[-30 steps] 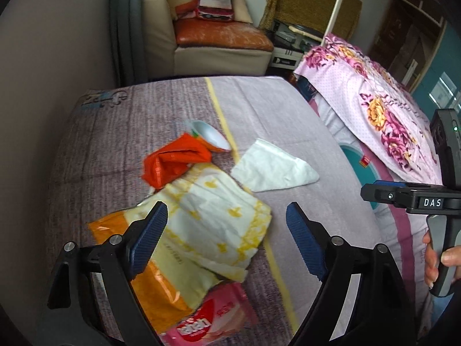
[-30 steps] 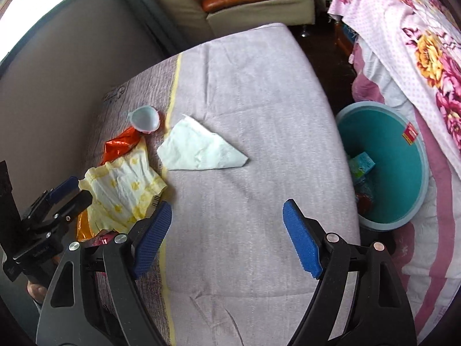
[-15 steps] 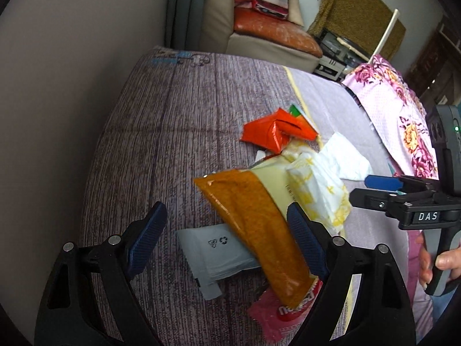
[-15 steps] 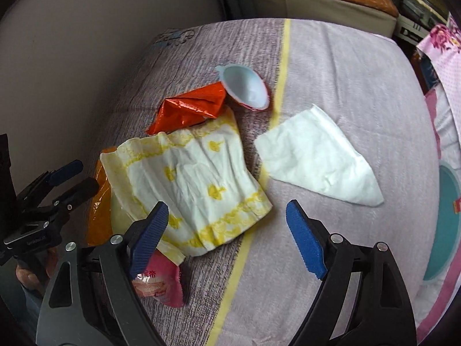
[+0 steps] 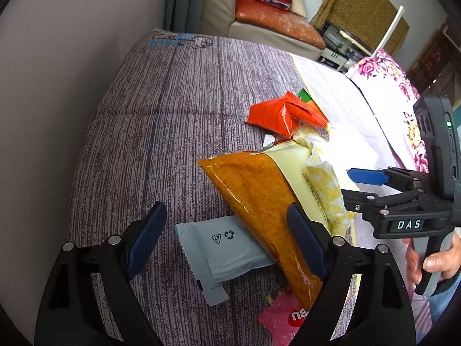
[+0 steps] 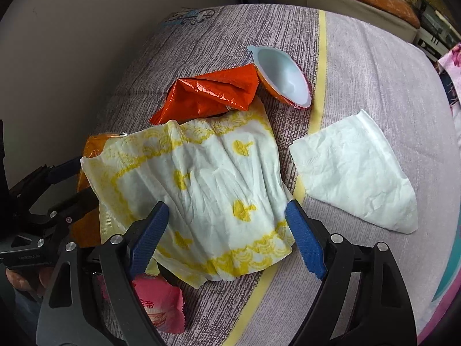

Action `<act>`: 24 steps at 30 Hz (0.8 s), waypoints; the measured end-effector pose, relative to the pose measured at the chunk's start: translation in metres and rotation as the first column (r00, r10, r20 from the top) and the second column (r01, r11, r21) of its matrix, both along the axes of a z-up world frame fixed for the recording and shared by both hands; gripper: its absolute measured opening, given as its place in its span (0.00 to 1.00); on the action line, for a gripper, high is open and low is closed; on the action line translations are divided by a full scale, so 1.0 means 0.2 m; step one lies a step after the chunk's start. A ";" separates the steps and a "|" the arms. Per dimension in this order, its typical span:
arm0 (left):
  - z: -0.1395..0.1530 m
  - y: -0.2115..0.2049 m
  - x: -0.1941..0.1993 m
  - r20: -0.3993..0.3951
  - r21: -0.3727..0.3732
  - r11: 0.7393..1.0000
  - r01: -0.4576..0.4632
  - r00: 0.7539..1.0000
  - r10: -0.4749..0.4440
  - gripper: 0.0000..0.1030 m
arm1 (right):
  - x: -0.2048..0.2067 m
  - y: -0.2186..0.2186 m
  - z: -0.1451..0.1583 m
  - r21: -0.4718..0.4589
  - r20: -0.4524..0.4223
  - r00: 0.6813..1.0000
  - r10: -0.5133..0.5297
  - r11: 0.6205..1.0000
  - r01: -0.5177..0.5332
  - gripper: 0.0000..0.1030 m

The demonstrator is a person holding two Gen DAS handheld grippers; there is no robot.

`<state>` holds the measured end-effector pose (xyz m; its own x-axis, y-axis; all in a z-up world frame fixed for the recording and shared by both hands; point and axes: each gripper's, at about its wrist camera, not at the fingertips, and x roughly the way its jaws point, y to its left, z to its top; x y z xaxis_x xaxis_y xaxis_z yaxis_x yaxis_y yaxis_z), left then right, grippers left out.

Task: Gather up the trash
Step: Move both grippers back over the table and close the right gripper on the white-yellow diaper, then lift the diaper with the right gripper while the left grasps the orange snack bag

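Where tabletop lay before, both released claws, left (image 5: 227, 238) and right (image 6: 227, 238), now over wrappers (image 6: 201, 190).

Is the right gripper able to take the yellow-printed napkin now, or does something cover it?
Probably yes. The right gripper is open just above the napkin, which lies on top of the pile with nothing over it.

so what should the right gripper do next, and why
Probably lower the right gripper and close on the yellow-printed napkin. Its jaws stand open and empty right over it, and the napkin lies on top of the pile, covering the orange packet.
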<state>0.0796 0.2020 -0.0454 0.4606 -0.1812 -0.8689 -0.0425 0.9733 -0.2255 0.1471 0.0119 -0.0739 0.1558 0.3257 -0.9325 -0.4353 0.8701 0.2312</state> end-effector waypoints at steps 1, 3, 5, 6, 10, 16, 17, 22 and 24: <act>0.00 0.00 0.00 -0.002 -0.003 1.000 0.000 1.000 0.000 0.83 | -0.01 0.00 0.00 -0.008 0.011 1.000 0.010 1.000 -0.009 0.75; 0.00 -0.01 0.00 -0.002 0.000 1.000 0.002 1.000 -0.002 0.83 | -0.03 0.02 0.01 -0.017 0.027 0.999 0.030 0.999 -0.029 0.56; 0.00 -0.02 0.01 -0.005 0.004 1.000 0.005 1.000 -0.005 0.83 | -0.03 0.02 0.01 -0.016 0.036 0.999 0.034 0.999 -0.033 0.48; 0.00 -0.03 0.01 -0.006 0.005 1.000 0.006 1.000 -0.006 0.83 | -0.04 0.01 0.01 -0.009 0.034 0.999 0.036 0.999 -0.035 0.40; 0.01 -0.06 0.01 -0.007 0.013 1.000 0.013 1.000 -0.013 0.83 | -0.04 -0.04 0.02 0.013 0.022 1.000 0.013 1.000 -0.013 0.23; 0.03 -0.12 0.02 -0.005 0.022 0.999 0.031 1.000 -0.031 0.83 | -0.08 -0.17 0.09 0.055 0.012 0.999 -0.033 0.998 0.032 0.06; 0.04 -0.14 0.02 -0.006 0.024 0.999 0.036 0.999 -0.035 0.83 | -0.08 -0.19 0.09 0.062 0.006 0.999 -0.039 0.997 0.039 0.06; 0.04 -0.20 0.02 -0.015 0.001 0.998 0.060 0.998 -0.060 0.83 | -0.12 -0.30 0.14 0.089 0.001 0.997 -0.082 0.993 0.081 0.06; 0.03 -0.24 0.03 -0.023 -0.008 0.997 0.073 0.997 -0.074 0.83 | -0.13 -0.35 0.15 0.096 0.003 0.995 -0.099 0.991 0.098 0.06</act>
